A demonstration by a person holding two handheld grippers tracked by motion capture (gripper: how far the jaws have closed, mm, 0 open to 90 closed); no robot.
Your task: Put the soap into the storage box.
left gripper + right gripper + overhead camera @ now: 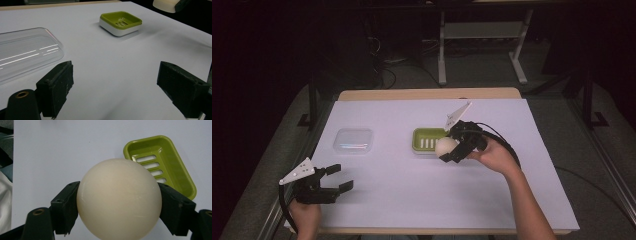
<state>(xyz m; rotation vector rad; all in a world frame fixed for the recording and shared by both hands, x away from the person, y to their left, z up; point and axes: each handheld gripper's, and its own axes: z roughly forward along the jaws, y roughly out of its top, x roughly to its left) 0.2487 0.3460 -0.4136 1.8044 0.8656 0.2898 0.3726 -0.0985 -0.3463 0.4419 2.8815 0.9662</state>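
Note:
My right gripper (pixel 451 146) is shut on a round cream soap (pixel 445 146), held above the table at the right edge of a green soap dish (pixel 426 138). In the right gripper view the soap (pixel 119 198) sits between both black jaws, with the slotted green dish (pixel 165 162) beyond it. My left gripper (pixel 339 179) rests open near the table's front left corner, nothing between its jaws. The left gripper view looks across the table to the dish (pixel 120 22) and to the clear plastic lid (pixel 23 52) at its left.
The clear lid (pixel 353 140) lies on the white table sheet (pixel 412 195) left of the dish. The table's wooden far edge (pixel 427 93) borders a dark floor with cables and a metal stand's legs.

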